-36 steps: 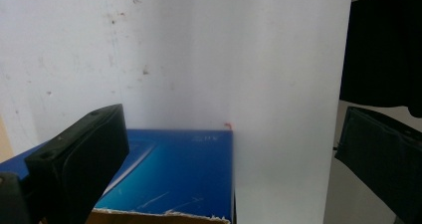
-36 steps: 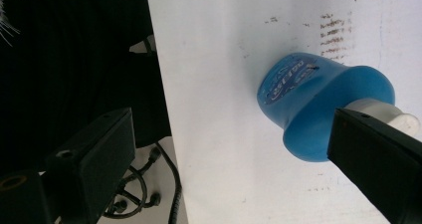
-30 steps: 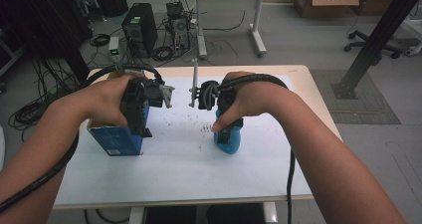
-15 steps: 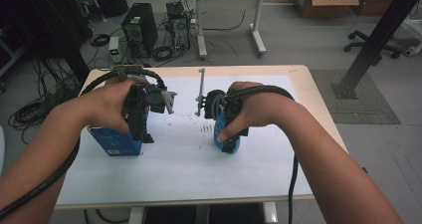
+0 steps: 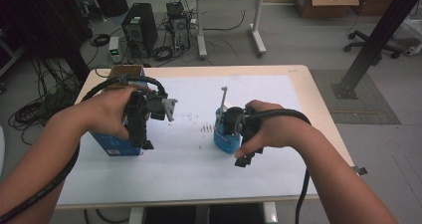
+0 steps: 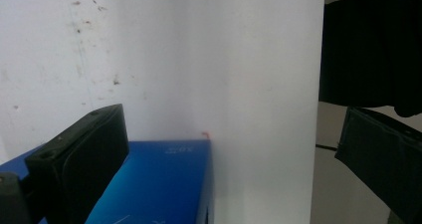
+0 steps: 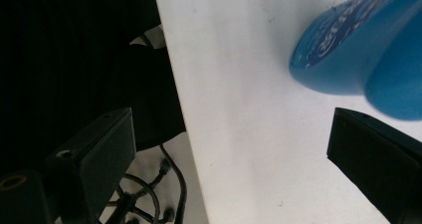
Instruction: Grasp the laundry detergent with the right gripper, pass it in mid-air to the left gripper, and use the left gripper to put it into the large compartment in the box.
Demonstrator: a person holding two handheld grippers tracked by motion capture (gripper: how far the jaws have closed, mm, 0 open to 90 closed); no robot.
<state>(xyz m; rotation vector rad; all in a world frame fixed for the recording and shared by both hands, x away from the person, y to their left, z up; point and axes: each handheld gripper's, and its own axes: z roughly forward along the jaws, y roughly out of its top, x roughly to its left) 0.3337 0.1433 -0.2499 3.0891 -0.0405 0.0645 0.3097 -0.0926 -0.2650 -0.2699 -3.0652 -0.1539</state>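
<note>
Now my left gripper (image 6: 219,159) hangs with jaws spread wide over the blue box (image 5: 117,147) at the table's (image 5: 298,79) left; my right gripper (image 7: 234,154), equally wide, sits just beside the blue container (image 7: 358,50).

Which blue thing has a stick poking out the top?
The round blue cup by the right gripper has the thin stick. The blue box by the left gripper is flat-sided, without one.
</note>
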